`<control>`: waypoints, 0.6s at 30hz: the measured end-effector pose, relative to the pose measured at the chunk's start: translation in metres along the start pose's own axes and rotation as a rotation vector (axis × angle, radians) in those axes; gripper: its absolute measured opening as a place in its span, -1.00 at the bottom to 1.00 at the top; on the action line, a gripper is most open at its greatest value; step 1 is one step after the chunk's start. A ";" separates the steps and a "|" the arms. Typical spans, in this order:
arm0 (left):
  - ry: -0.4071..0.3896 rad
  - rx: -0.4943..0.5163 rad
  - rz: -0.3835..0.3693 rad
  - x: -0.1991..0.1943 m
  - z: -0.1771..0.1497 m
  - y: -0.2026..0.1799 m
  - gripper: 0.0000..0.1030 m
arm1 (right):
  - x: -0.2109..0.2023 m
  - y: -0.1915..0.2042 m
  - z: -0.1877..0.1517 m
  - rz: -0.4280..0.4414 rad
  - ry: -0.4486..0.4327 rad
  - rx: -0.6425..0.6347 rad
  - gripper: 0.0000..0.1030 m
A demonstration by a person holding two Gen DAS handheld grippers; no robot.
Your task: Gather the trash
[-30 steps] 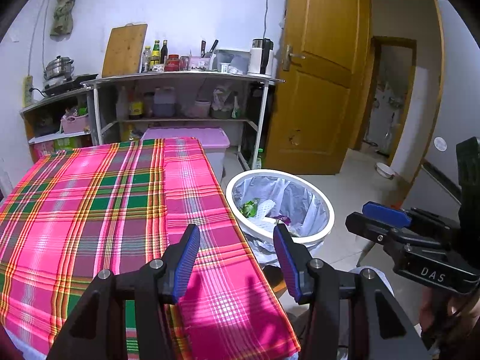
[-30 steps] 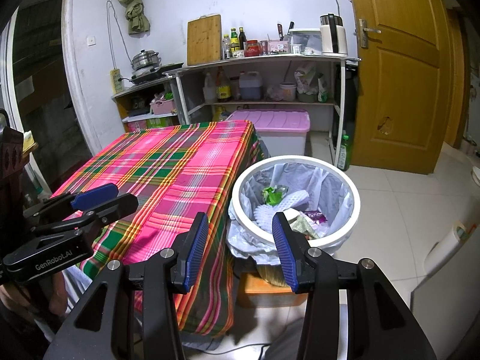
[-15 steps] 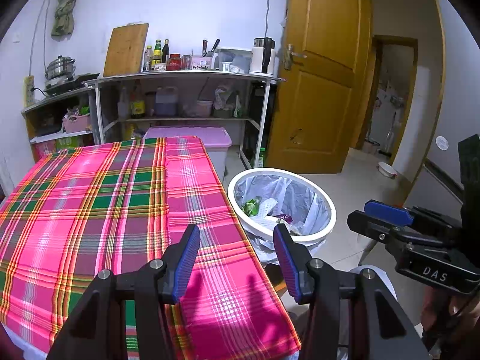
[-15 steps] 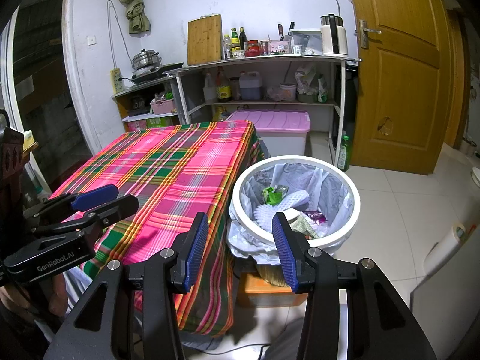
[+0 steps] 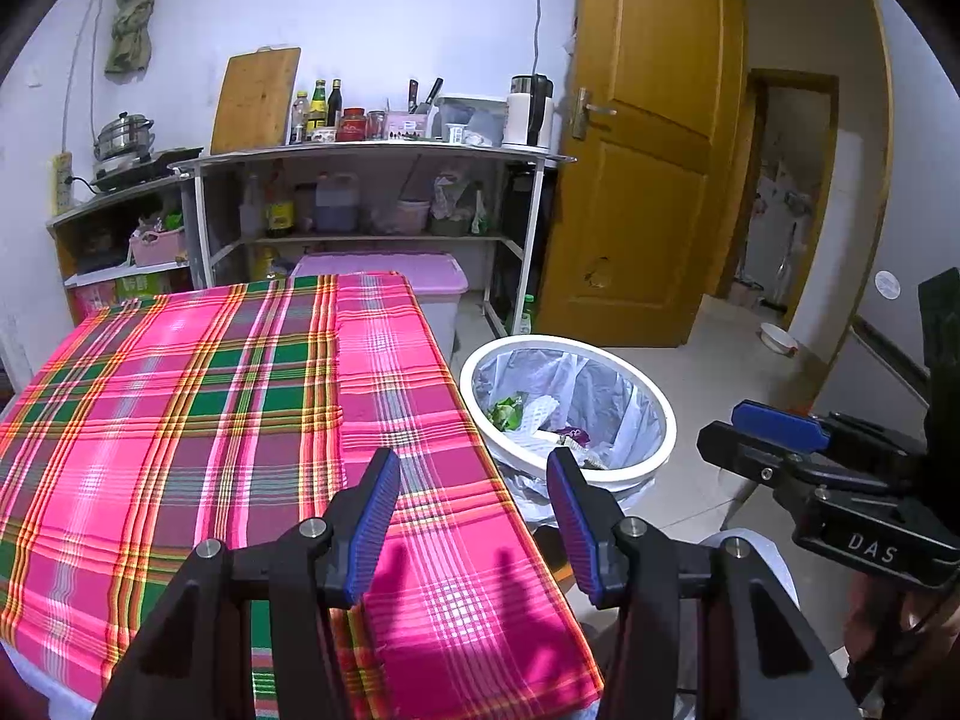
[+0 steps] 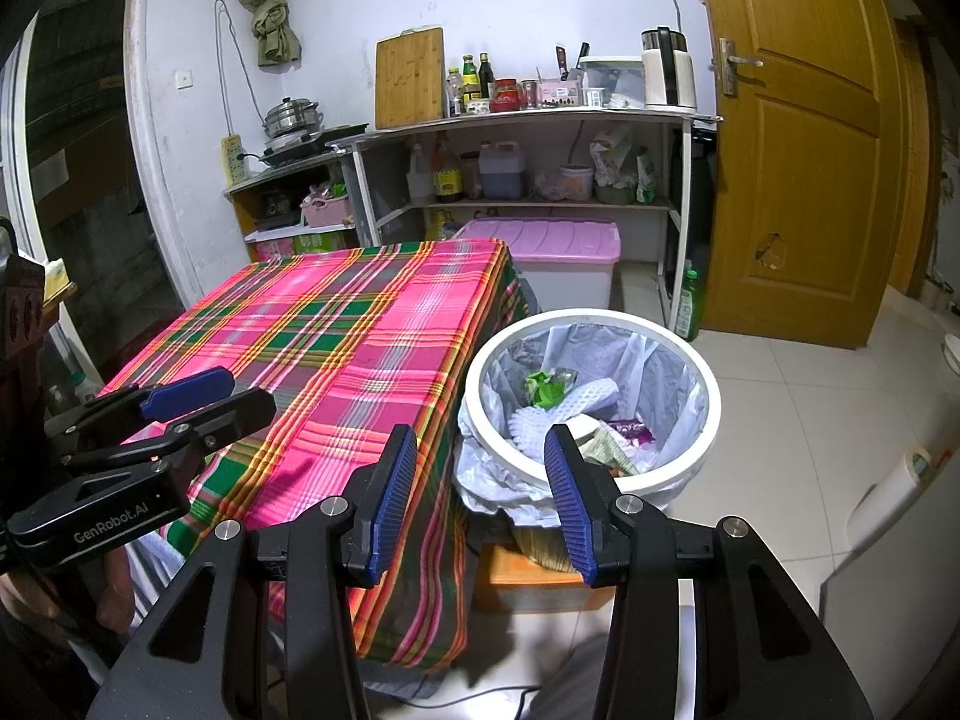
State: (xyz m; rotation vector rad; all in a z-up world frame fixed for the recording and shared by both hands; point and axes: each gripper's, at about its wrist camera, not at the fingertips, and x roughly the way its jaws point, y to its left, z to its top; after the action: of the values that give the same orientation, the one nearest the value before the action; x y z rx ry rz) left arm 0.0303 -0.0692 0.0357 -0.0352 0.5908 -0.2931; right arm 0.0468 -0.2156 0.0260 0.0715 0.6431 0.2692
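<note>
beside the table's right edge, on the floor, stands the white trash bin with its plastic liner, and the trash sits inside it: a green wrapper, white foam netting, a purple packet and some paper scraps. the plaid tablecloth shows no litter anywhere from near edge to far corners, so the collecting looks close to finished, as far as these views reach; the floor by the bin also shows no loose scraps, though the parts under the table are hidden. the left gripper hovers over the table's near right corner with its jaws spread wide and nothing between them. the right gripper hangs near the bin's near rim, jaws likewise apart and empty. what may be left is a last check, or tying the liner.
</note>
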 end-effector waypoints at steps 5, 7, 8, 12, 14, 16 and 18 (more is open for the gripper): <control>0.000 0.000 0.000 0.000 0.000 0.000 -0.02 | -0.001 -0.001 -0.001 0.001 0.000 0.000 -0.11; 0.001 0.001 0.001 0.000 0.000 0.000 -0.02 | -0.002 -0.001 -0.001 0.000 0.000 0.001 -0.11; 0.000 0.001 0.002 0.000 0.000 0.000 -0.02 | -0.002 -0.001 -0.001 0.000 0.000 0.001 -0.11; 0.000 0.001 0.006 -0.002 -0.001 0.005 -0.02 | -0.001 -0.001 -0.001 0.000 0.000 0.001 -0.11; 0.000 0.002 0.006 -0.002 -0.001 0.003 -0.02 | -0.002 -0.001 -0.001 -0.001 0.000 0.001 -0.11; 0.000 0.001 0.006 -0.002 -0.001 0.004 -0.02 | -0.001 0.000 -0.001 0.000 0.001 0.001 -0.11; 0.000 0.002 0.007 -0.002 -0.001 0.004 -0.02 | -0.001 0.000 -0.001 0.000 0.002 -0.001 -0.12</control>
State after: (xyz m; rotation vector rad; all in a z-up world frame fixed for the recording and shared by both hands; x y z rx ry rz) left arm 0.0296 -0.0646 0.0358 -0.0315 0.5906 -0.2871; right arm 0.0453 -0.2163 0.0260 0.0704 0.6447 0.2696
